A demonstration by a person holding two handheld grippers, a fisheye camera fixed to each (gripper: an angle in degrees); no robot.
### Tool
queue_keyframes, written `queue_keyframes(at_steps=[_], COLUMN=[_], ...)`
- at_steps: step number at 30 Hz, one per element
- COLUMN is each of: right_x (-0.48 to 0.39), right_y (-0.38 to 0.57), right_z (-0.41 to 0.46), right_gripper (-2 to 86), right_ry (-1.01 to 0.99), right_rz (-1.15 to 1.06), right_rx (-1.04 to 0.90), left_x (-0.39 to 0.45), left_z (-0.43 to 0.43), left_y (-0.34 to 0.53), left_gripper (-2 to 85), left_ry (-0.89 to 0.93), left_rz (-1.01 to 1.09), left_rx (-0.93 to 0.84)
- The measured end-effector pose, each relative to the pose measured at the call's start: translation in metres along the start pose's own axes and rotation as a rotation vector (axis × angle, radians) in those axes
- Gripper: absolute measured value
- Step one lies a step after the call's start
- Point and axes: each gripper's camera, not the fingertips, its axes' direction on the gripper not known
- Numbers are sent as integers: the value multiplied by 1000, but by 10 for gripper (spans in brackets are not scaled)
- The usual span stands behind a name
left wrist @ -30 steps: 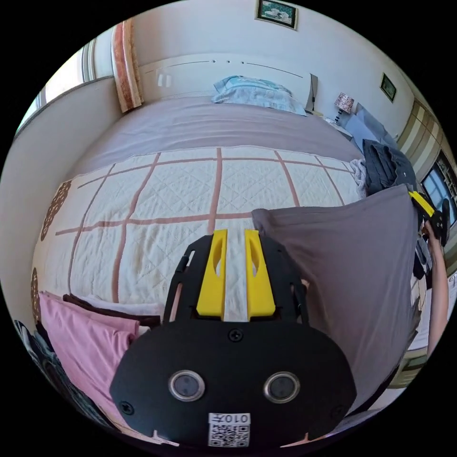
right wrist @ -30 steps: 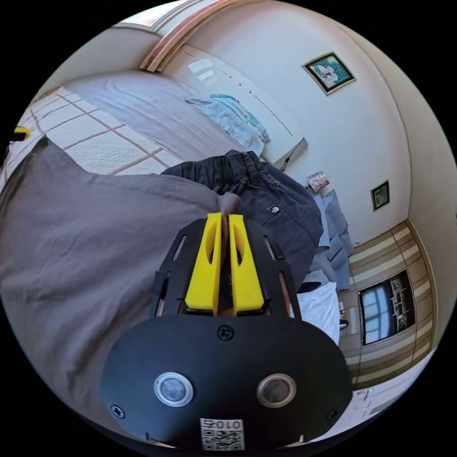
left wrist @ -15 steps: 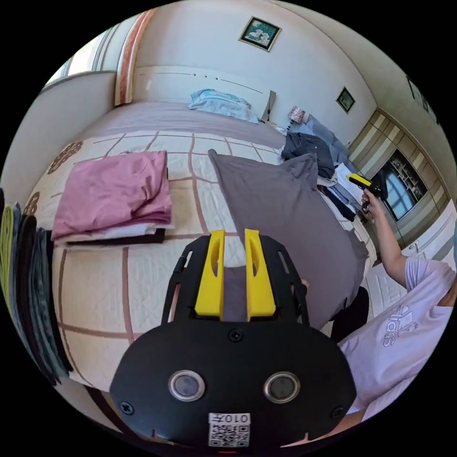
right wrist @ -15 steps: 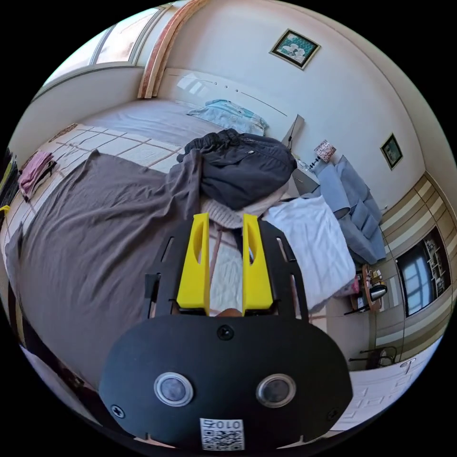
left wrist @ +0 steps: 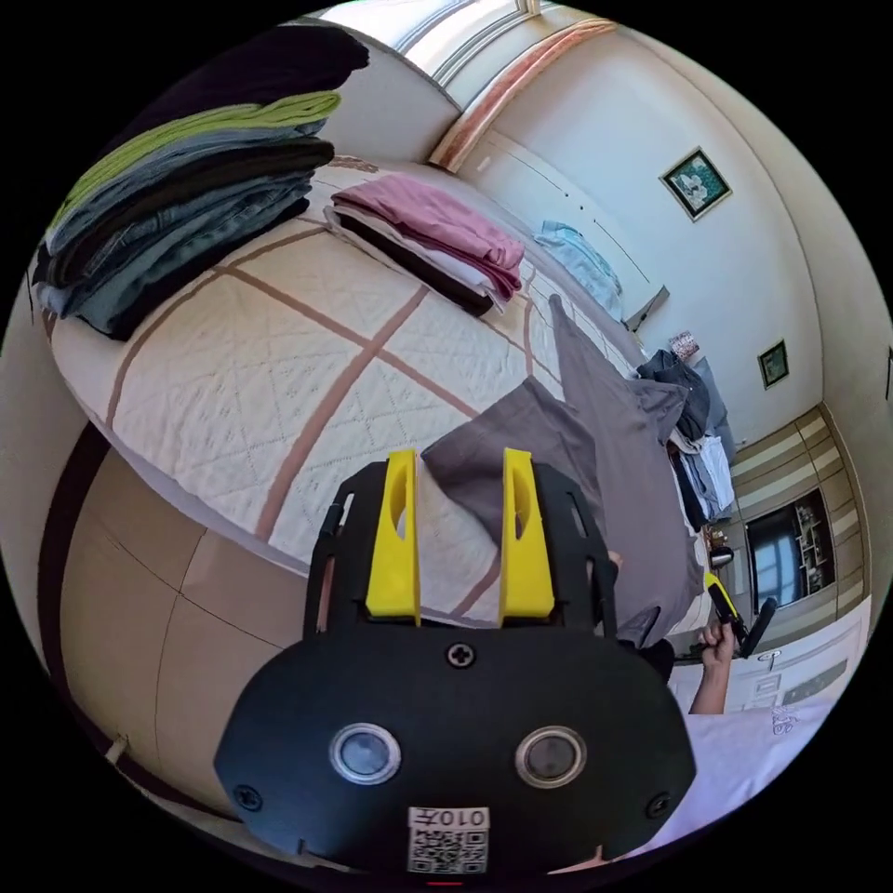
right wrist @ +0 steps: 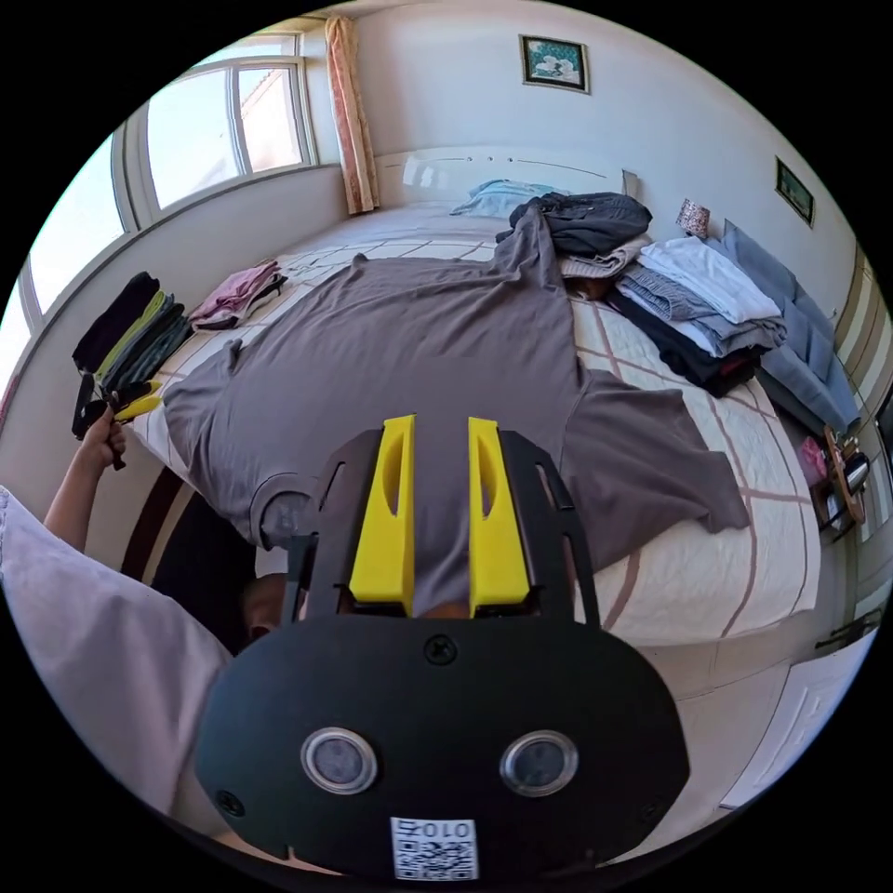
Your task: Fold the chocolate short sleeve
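The chocolate short-sleeve shirt [right wrist: 428, 344] lies spread flat on the quilted bed [right wrist: 670, 577], its hem toward the headboard and its collar at the near edge. In the left gripper view one sleeve [left wrist: 502, 456] lies on the bed corner, just beyond my left gripper [left wrist: 459, 458]. That gripper is open, holds nothing, and also appears in a hand [right wrist: 121, 405]. My right gripper [right wrist: 441, 424] is open above the collar end, off the cloth. It shows too beside the bed [left wrist: 735, 609].
A pink-topped folded stack [left wrist: 428, 233] and a taller dark and green stack [left wrist: 177, 205] sit on the bed's window side. Unfolded clothes [right wrist: 688, 298] and dark trousers [right wrist: 586, 219] pile up on the other side. The person's pale sleeve [right wrist: 84, 633] is nearby.
The right gripper opened and let go of the shirt. The shirt, held up a second ago, now lies flat on the bed. Both grippers have pulled back from the bed.
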Motion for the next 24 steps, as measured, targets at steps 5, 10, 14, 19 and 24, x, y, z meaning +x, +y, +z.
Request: queue_keyframes(at_steps=[5,10,14,19,24], right_x=[-1,30,46,38,-24], right_y=[18,39,55,49,-10], right_z=[4,-16,-16,-8,12], right_gripper=[86,84,85,96,111], right_ry=[-48,-57,-38,-111,-315], right_rz=[-50,44,72,29,-215], right_rx=[-110,-76,-100,-97,-60], left_x=[-30,-62,-80,-103,-115], left_z=[8,-16,-21,-21,-37], left_y=[24,46,59,81,99], left_gripper=[34,6,8,41,84], left_ry=[183,195,198,241,194], left_rz=[-9,-15,-40,-102,-145], left_rx=[13,89,89,123,142])
